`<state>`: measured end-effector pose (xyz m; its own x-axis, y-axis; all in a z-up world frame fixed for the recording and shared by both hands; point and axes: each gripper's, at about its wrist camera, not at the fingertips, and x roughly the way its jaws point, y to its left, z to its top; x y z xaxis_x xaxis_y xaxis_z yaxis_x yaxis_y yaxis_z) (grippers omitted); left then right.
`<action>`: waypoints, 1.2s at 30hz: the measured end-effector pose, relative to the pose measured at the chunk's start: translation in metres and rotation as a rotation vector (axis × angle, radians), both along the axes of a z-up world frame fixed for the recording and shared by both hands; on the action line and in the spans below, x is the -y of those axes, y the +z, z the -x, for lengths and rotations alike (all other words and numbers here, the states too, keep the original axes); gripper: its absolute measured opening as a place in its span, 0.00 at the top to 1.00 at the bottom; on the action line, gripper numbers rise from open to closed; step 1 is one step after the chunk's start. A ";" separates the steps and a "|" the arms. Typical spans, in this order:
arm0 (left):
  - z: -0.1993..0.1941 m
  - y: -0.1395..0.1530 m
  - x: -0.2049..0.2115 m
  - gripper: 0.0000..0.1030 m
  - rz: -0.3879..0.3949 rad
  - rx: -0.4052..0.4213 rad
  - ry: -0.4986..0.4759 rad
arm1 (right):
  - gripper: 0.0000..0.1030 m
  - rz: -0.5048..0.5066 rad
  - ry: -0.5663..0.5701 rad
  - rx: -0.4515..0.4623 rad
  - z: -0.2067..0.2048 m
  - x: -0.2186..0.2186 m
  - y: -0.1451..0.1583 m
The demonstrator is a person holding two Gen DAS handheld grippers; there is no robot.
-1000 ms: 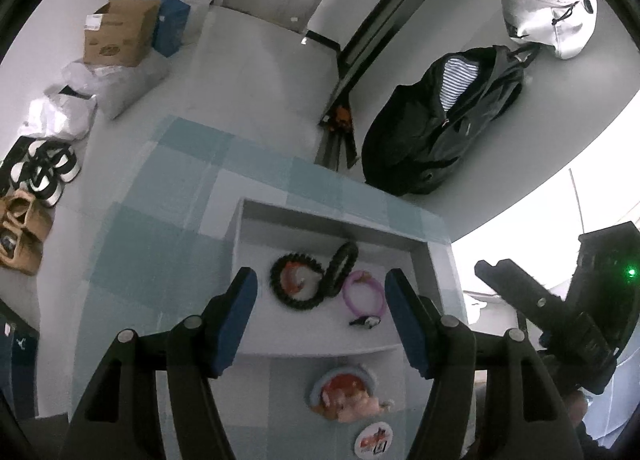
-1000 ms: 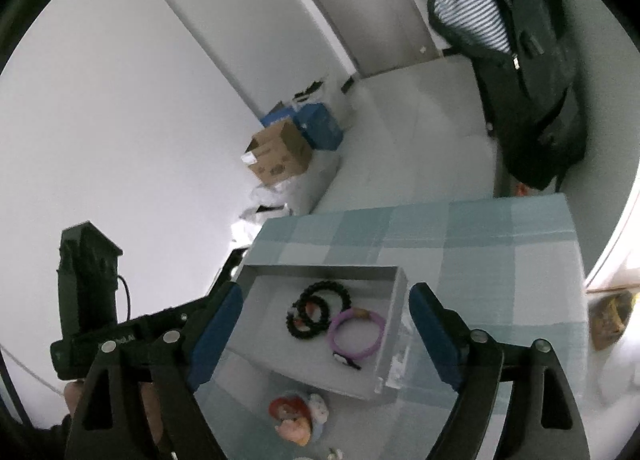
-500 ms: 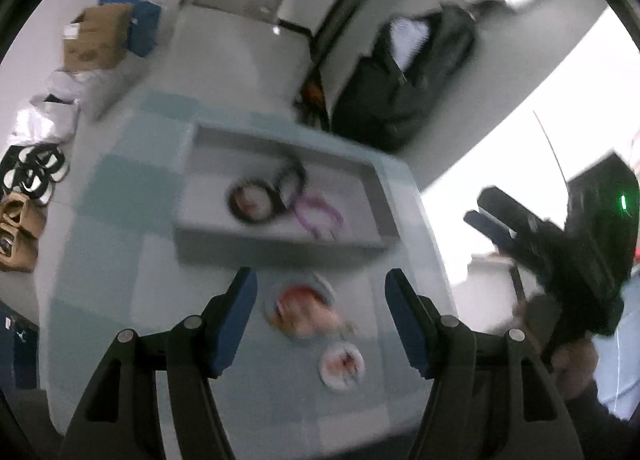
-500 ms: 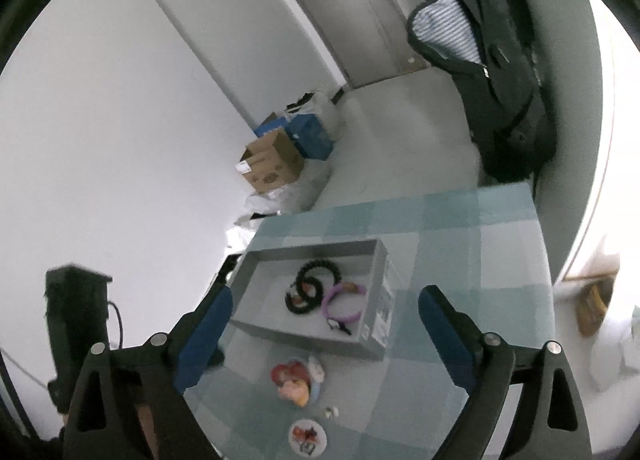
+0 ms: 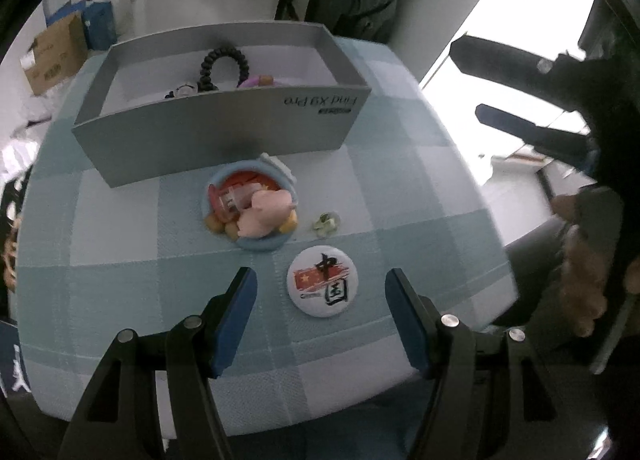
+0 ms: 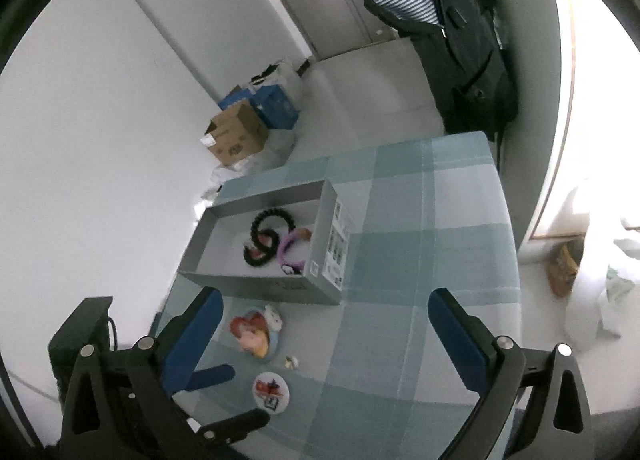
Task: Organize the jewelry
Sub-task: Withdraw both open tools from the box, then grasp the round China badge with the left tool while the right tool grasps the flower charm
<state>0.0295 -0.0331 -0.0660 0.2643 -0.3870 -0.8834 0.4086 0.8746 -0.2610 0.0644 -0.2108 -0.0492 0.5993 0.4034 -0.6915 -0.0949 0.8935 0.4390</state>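
Observation:
A grey box (image 5: 224, 128) on the checked cloth holds black bead bracelets (image 5: 224, 60) and a purple bracelet (image 5: 256, 81). In front of it lie a blue round brooch with a pink figure (image 5: 252, 208), a small pale trinket (image 5: 328, 220) and a white round badge (image 5: 322, 286). My left gripper (image 5: 320, 316) hangs open just above the badge, which lies between its blue pads without touching them. My right gripper (image 6: 326, 336) is further back and higher; its jaws are opening with nothing between them. The right wrist view shows the box (image 6: 260, 284), brooch (image 6: 254, 332), badge (image 6: 270, 388) and left gripper (image 6: 248, 394).
The table's checked cloth (image 6: 420, 260) is bare to the right of the box. Cardboard and blue boxes (image 6: 240, 132) stand on the floor by the wall. A dark jacket (image 6: 460, 40) hangs beyond the table. A hand (image 5: 580, 280) holds the right gripper at the table's right edge.
My left gripper pulled back from over the box and dropped toward the near edge, so the badge now lies between its pads. The right gripper's jaws widened and it drew back a little.

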 end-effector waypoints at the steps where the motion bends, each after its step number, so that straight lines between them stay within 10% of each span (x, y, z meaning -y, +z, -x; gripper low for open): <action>1: 0.001 -0.002 0.004 0.40 -0.014 0.001 -0.004 | 0.00 0.001 0.004 0.000 0.001 -0.001 0.000; 19: 0.009 -0.012 0.018 0.41 -0.110 0.041 -0.038 | 0.00 0.022 0.011 0.004 0.008 -0.001 0.002; 23: 0.011 -0.011 0.020 0.64 -0.158 0.068 -0.049 | 0.00 0.021 0.005 0.000 0.008 0.000 0.001; 36: 0.008 -0.006 0.015 0.64 -0.096 0.052 -0.050 | 0.00 0.033 0.001 -0.014 0.007 0.000 -0.003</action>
